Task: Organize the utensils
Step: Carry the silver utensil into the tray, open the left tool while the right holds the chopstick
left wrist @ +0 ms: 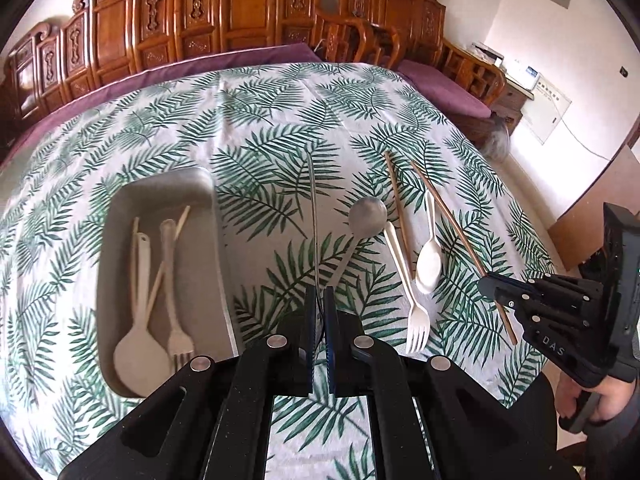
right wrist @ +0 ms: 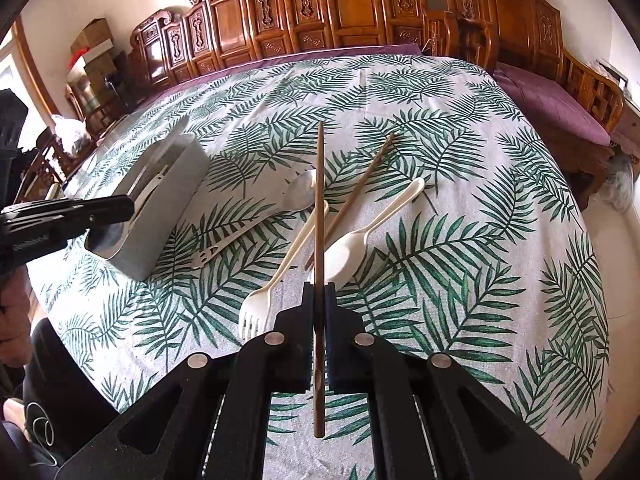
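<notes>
Left wrist view has the left gripper (left wrist: 319, 300) pinched tight on a thin metal utensil (left wrist: 312, 216) sticking straight out from the jaws, probably a knife seen edge-on but it's too thin to tell. Grey tray (left wrist: 120, 208) sits left on the leafy tablecloth (left wrist: 260, 120), with a pale spoon, fork and 2 sticks inside. Metal spoon (left wrist: 366, 216), white fork (left wrist: 404, 280) and white spoon (left wrist: 428, 260) lie loose to the right of it. Right wrist view shows the right gripper (right wrist: 319, 296) clamped on 1 brown chopstick (right wrist: 319, 200), held above the pile, while the 2nd chopstick (right wrist: 352, 200) lies on the cloth across the fork and spoon handles
</notes>
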